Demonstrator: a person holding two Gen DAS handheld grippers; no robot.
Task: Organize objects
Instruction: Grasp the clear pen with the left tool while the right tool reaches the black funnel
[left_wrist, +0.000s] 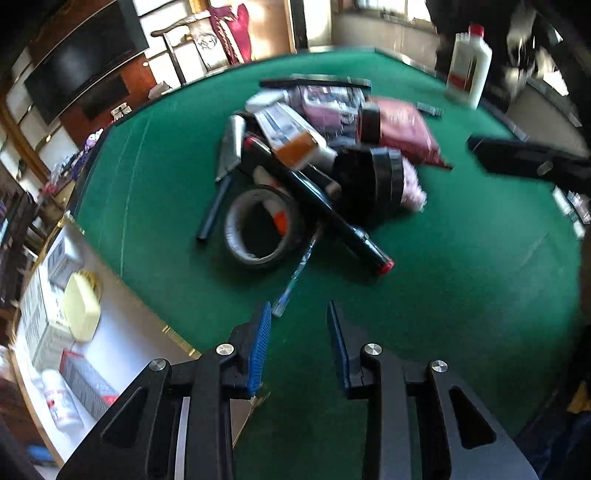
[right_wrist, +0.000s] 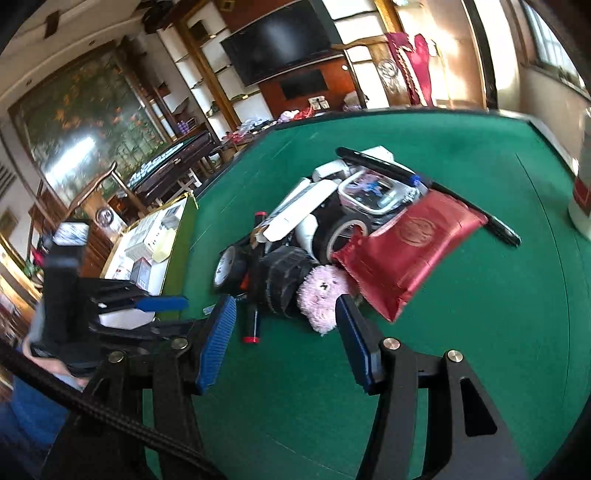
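A pile of objects lies on the green felt table (left_wrist: 443, 295): a tape roll (left_wrist: 264, 229), a black marker with red ends (left_wrist: 314, 203), black tape rolls (left_wrist: 373, 177), a dark red pouch (left_wrist: 402, 129), an orange-and-white box (left_wrist: 291, 136) and a pink fluffy thing (left_wrist: 413, 184). My left gripper (left_wrist: 299, 314) is open and empty, just short of a clear pen (left_wrist: 295, 280). My right gripper (right_wrist: 286, 306) is open and empty, in front of the pink fluffy thing (right_wrist: 323, 295), the black roll (right_wrist: 284, 280) and the red pouch (right_wrist: 402, 243).
A white bottle (left_wrist: 469, 66) stands at the table's far right. A white tray (left_wrist: 122, 332) at the left edge holds a pale yellow block and boxes. The other gripper shows in the left wrist view (left_wrist: 532, 158) and in the right wrist view (right_wrist: 110, 302).
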